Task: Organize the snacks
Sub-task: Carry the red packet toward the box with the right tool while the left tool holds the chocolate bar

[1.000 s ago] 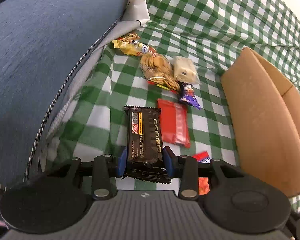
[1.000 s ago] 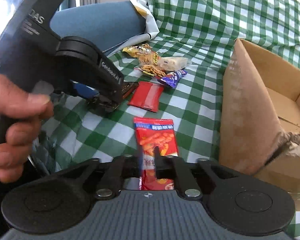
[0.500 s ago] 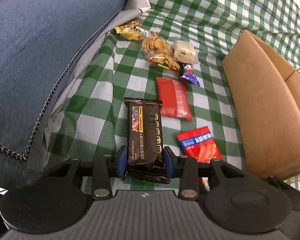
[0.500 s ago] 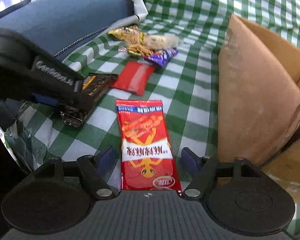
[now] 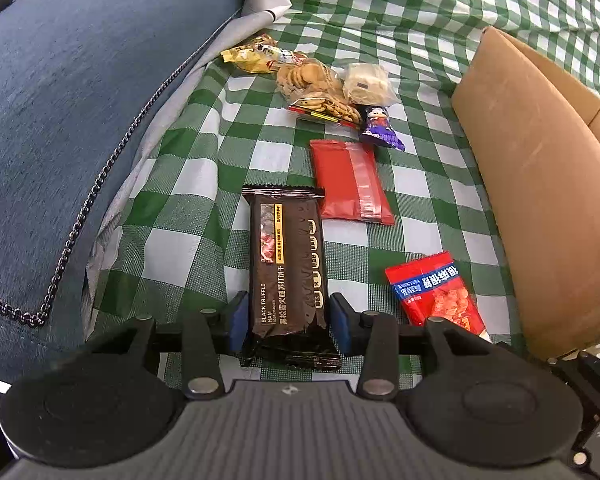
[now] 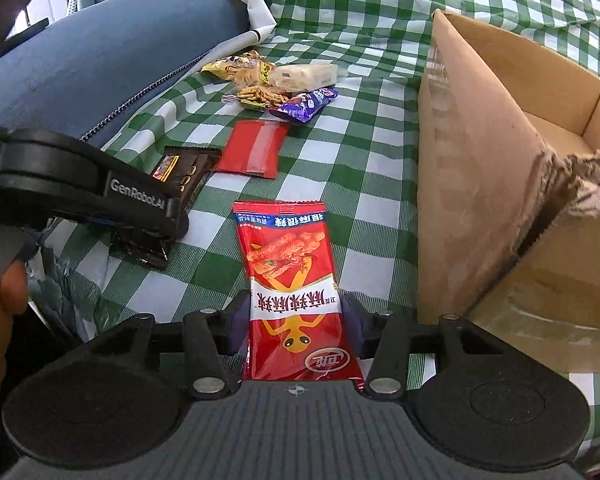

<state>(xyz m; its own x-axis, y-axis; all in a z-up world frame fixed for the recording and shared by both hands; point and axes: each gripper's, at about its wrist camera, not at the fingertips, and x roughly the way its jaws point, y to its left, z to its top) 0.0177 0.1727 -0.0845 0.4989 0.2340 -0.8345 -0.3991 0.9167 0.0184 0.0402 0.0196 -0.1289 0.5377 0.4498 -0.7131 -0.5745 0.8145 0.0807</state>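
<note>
My left gripper (image 5: 287,318) is shut on a black truffle ham cracker pack (image 5: 286,264) and holds it just above the checked cloth. My right gripper (image 6: 296,320) is shut on a red spicy snack packet (image 6: 290,280); that packet also shows in the left wrist view (image 5: 434,292). The left gripper and its black pack (image 6: 182,176) show at the left of the right wrist view. An open cardboard box (image 6: 512,148) stands to the right, its side also in the left wrist view (image 5: 536,184).
A plain red packet (image 5: 350,180), a purple candy wrapper (image 5: 380,128), a bag of round biscuits (image 5: 312,88), a pale wrapped cake (image 5: 366,82) and a yellow packet (image 5: 252,54) lie farther back on the green checked cloth (image 5: 180,208). A blue cushion (image 5: 72,112) rises at the left.
My right gripper opened around the red spicy packet and has now closed on it. My left gripper has drawn back a little with the black pack still held.
</note>
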